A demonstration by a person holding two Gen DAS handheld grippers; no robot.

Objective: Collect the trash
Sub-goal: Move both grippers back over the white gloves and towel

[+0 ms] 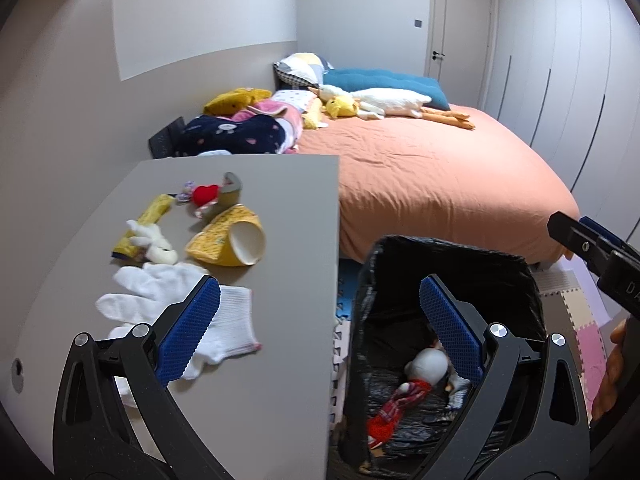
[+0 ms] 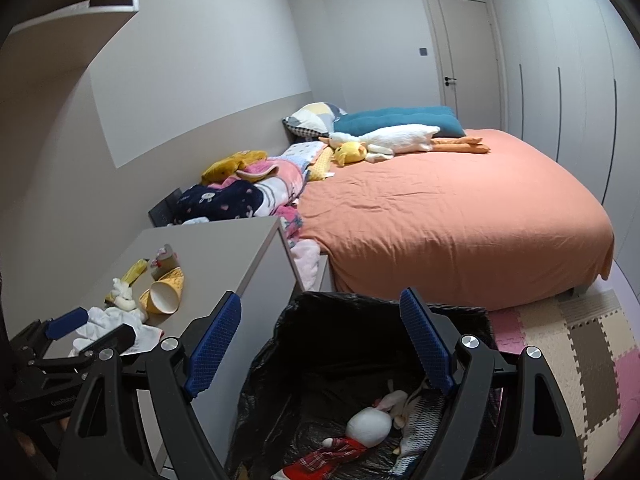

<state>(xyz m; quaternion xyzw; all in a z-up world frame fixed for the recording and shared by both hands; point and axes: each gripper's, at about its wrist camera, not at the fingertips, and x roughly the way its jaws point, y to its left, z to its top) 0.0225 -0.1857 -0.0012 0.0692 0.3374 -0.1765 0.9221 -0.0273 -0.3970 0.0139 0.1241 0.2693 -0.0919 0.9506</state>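
Jaws of both grippers gape empty; crushed yellow paper cup lies sideways.

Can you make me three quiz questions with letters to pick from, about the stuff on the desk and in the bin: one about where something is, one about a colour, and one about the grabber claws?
1. Where is the white glove?
A. On the grey desk
B. In the bin
C. On the bed

2. What colour is the paper cup on its outside?
A. Blue
B. Yellow
C. Green

3. How are the jaws of the right gripper?
A. Shut on a toy
B. Shut on the glove
C. Open, holding nothing

Answers:
1. A, the glove lies flat on the desk near the left gripper.
2. B, the tipped-over cup is yellow outside and white inside.
3. C, its blue pads stand wide apart above the black-lined bin with nothing between them.
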